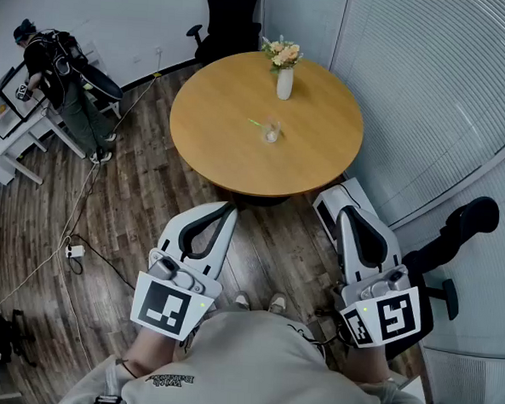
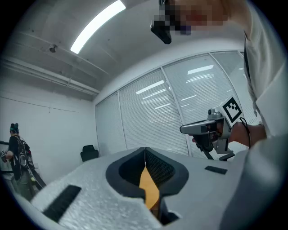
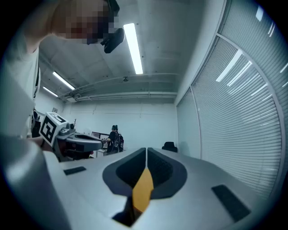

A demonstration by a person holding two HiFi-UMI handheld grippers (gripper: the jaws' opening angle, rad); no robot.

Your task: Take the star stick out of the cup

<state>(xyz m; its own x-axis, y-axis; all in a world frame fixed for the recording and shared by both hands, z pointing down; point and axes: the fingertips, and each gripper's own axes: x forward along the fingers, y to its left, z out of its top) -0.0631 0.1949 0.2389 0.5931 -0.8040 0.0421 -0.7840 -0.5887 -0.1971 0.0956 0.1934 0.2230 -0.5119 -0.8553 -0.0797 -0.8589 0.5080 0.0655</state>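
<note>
Left claw and right claw closed, empty, short of the round wooden tabletop; its clear glass cup holds (seemingly) a green star stick.

The left claw and right claw are held level, side by side, jaws closed on nothing.

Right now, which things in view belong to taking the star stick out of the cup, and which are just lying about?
For the job: cup, green stick leaning out of it, left gripper and right gripper, both shut and empty, short of the table.

Just lying about: vase of flowers, black chair, floor cables, a person across the room.
</note>
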